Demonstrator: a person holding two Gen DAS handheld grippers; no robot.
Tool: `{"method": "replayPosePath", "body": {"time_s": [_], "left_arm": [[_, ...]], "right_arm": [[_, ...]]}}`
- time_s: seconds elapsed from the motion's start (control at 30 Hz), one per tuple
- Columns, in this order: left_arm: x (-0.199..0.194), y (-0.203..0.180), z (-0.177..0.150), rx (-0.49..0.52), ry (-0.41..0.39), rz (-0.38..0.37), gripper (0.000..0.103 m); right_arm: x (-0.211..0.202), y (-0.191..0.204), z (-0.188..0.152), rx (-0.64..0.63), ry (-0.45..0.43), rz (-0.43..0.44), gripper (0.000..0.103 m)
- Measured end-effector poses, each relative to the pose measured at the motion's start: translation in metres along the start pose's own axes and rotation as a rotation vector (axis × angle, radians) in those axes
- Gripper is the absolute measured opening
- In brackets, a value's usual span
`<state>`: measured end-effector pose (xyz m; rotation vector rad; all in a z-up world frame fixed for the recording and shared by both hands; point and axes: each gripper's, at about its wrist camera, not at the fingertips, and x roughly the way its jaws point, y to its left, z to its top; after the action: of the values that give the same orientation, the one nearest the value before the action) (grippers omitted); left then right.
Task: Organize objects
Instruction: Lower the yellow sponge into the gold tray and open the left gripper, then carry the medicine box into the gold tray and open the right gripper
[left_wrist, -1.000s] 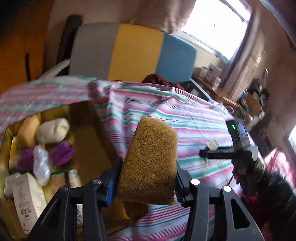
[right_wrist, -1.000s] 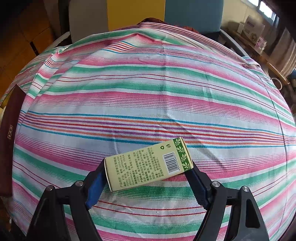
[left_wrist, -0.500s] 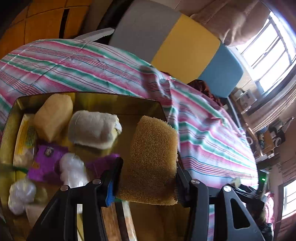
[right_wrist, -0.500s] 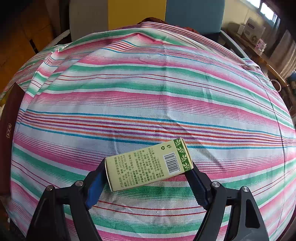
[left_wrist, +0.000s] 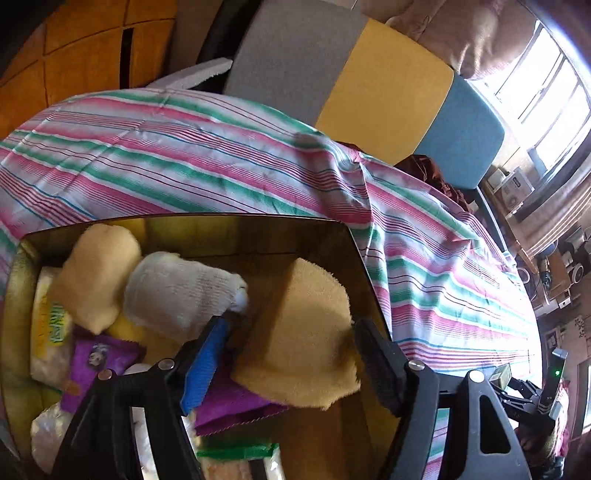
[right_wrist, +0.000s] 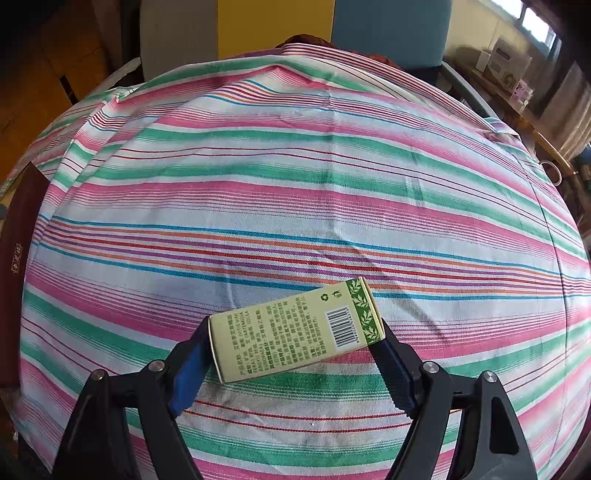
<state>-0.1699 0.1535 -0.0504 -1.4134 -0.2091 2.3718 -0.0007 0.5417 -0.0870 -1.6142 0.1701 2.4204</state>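
While the left gripper (left_wrist: 291, 356) tilts down over the gold box (left_wrist: 347, 236), its jaws have just been opening — one yellow sponge (left_wrist: 306, 332) lies loose between them inside the box; the right gripper (right_wrist: 291, 354), angled steeply down above the striped cloth (right_wrist: 295, 177), clamps one green carton (right_wrist: 295, 328)

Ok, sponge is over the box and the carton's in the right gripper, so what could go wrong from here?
1. The left gripper has just been opening with the sponge between its jaws. The sponge leans tilted on the purple packet, so it may tip or snag a finger on withdrawal.
2. The box already looks crowded, so the carton may not lie flat.
3. The right gripper holds the carton skewed by its ends; it might twist loose.
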Motion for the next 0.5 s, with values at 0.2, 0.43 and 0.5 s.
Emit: {"method": "replayPosePath", "body": {"time_s": [0.2, 0.43, 0.5], "left_arm": [[-0.045, 0.0, -0.024, 0.074, -0.097, 0.048, 0.072], [-0.091, -0.001, -0.059, 0.166, -0.197, 0.099, 0.073], [-0.102, -0.001, -0.068, 0.19, -0.219, 0.116, 0.073]], "right_arm": [[-0.003, 0.003, -0.001, -0.008, -0.005, -0.003, 0.077], [-0.006, 0.01, -0.001, -0.031, -0.017, -0.03, 0.076], [-0.007, 0.011, -0.003, -0.026, -0.016, -0.029, 0.076]]}}
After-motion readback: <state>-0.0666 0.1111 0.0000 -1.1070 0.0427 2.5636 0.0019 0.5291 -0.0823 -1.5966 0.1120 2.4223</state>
